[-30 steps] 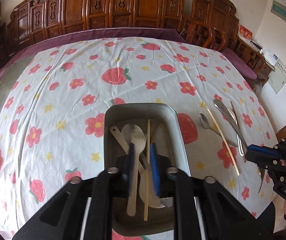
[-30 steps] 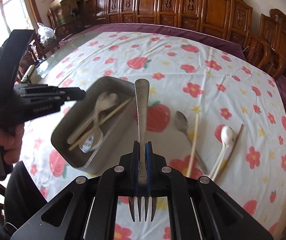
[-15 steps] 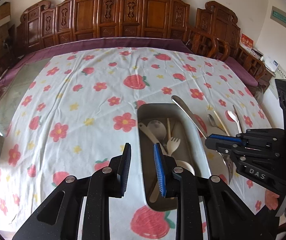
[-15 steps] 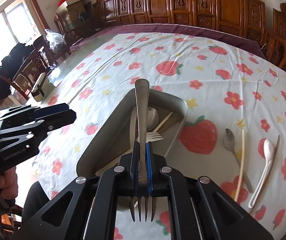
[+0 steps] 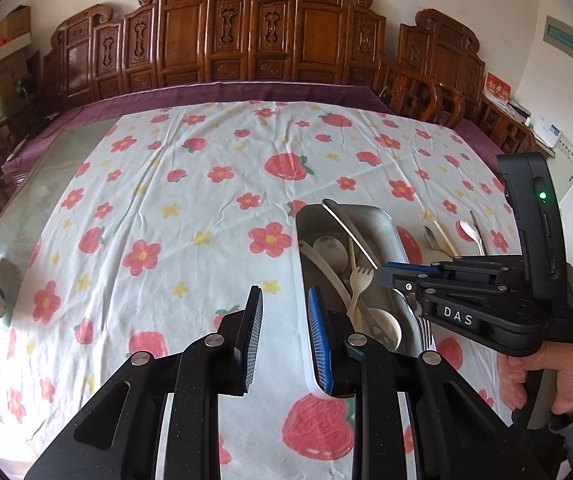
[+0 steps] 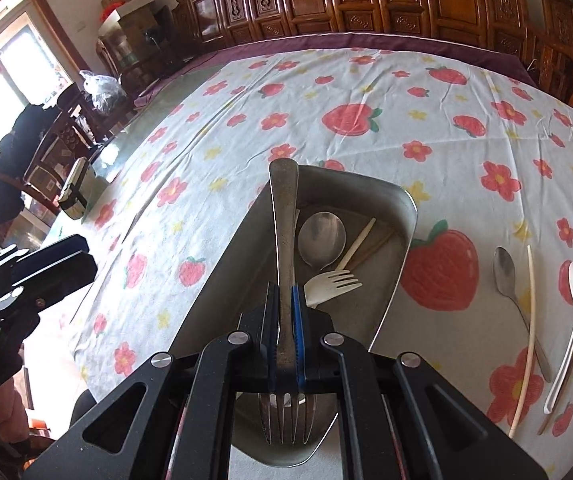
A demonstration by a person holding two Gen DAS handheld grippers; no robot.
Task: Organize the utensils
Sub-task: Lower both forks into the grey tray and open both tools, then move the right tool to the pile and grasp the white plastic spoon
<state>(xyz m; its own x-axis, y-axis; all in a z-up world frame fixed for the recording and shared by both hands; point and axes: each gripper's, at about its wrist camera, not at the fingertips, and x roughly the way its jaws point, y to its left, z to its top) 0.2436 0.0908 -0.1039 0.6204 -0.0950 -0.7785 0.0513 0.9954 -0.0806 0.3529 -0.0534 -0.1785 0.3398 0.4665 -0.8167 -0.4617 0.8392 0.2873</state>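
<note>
1. The metal fork is clamped by the right gripper, pads pressed on its neck; tines trail back under the tool, handle runs straight ahead along the fingers.
2. The tray is seen directly below and ahead of that gripper, so the fork hangs over it; from the left wrist view the handle tip appears close to the tray's far rim, contact not certain.
3. The fork's long axis is lined up roughly with the tray's long axis, which is judged to be the relation the drop turns on: a release here should lay it lengthwise inside.
4. Already lying in the tray ahead of the pads: a spoon, a pale fork and chopsticks.
5. The left gripper is held open and empty, just left of the tray, over the cloth.
6. Off to the right of the tray, more utensils are left on the cloth; the right gripper is judged nearer to them.
</note>
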